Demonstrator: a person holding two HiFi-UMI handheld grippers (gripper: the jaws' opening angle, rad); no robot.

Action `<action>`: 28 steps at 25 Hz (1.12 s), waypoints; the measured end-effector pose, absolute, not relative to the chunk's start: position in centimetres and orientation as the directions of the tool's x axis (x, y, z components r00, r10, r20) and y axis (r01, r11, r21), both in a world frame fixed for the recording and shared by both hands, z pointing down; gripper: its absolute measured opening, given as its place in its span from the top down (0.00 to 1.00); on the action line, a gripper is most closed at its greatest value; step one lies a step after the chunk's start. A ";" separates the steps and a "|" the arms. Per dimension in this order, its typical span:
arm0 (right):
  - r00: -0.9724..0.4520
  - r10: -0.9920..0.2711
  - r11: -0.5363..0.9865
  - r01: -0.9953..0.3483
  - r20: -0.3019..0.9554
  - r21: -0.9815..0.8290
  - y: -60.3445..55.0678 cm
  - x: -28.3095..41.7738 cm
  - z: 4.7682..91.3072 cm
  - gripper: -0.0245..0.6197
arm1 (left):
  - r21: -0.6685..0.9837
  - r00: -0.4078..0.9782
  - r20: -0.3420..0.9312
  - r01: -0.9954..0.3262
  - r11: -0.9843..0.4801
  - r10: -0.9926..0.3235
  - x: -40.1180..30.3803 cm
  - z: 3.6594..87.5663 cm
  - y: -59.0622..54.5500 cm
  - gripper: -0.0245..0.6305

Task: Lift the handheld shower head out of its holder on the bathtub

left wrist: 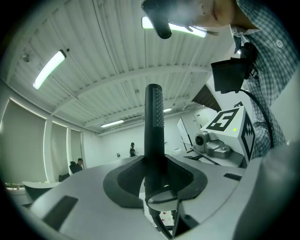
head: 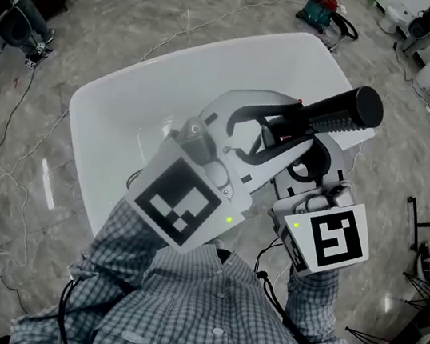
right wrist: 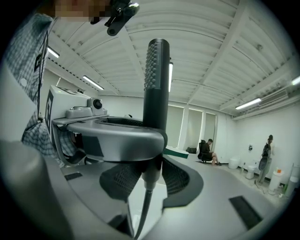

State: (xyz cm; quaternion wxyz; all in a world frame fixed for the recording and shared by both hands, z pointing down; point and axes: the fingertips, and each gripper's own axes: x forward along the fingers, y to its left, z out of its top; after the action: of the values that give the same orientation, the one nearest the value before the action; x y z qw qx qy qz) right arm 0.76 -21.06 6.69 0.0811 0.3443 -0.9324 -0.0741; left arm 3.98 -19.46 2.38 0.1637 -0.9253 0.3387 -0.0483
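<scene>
Head view, left to right. The white bathtub (head: 105, 101) stands on the grey marbled floor (head: 100, 27) below you.

Your left claw (head: 269, 125) reaches in from the lower left, with its marker cube (head: 185, 200) nearest your checked shirt (head: 201, 311). It is clenched on the black handheld shower head (head: 342, 110). The head is up over the tub, just in front of your chest, with its free end slanting toward the upper right.

Your right claw (head: 308, 156) comes in just beside the left. Its marker cube (head: 335, 238) sits on the right, and it grasps the same handle.

Left gripper view: the shower head (left wrist: 153, 122) stands upright between the dark pads (left wrist: 123, 183) of the left claw (left wrist: 154, 180), and the pads press on both sides.

Right gripper view: the right claw (right wrist: 147, 180) is closed on the narrow lower end of the shower head (right wrist: 156, 84). The hose (right wrist: 143, 211) drops from there. One jaw of the left claw (right wrist: 117, 133) crosses the handle just above.
</scene>
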 end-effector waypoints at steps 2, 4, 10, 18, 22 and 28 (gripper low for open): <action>-0.757 -0.648 0.755 -0.624 0.085 0.199 -20.7 0.0 6.1 0.75 | -0.341 0.767 -0.033 -0.612 -0.714 -0.641 3.2 1.8 -19.1 0.75; -0.764 -0.642 0.759 -0.619 0.070 0.201 -20.5 -0.9 5.4 0.75 | -0.343 0.764 -0.047 -0.617 -0.708 -0.643 2.4 1.2 -18.9 0.75; -0.771 -0.635 0.762 -0.617 0.042 0.196 -20.3 -1.3 4.4 0.75 | -0.351 0.762 -0.058 -0.621 -0.701 -0.645 2.0 0.2 -18.6 0.75; -0.773 -0.633 0.765 -0.615 0.051 0.191 -20.3 -1.2 4.7 0.75 | -0.350 0.760 -0.049 -0.620 -0.702 -0.648 2.0 0.5 -18.6 0.75; -0.772 -0.634 0.766 -0.615 0.055 0.187 -20.3 -0.8 5.2 0.75 | -0.347 0.760 -0.041 -0.620 -0.704 -0.649 2.5 1.0 -18.7 0.75; -0.769 -0.637 0.766 -0.620 0.062 0.171 -20.6 -0.6 5.9 0.75 | -0.330 0.760 -0.036 -0.622 -0.710 -0.649 2.7 1.7 -19.0 0.75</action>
State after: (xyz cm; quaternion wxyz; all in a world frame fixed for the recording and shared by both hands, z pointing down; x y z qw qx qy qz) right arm -0.57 -20.59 5.88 0.0581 0.3350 -0.9378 -0.0705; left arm 2.67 -19.01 1.67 0.1634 -0.9237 0.3442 -0.0416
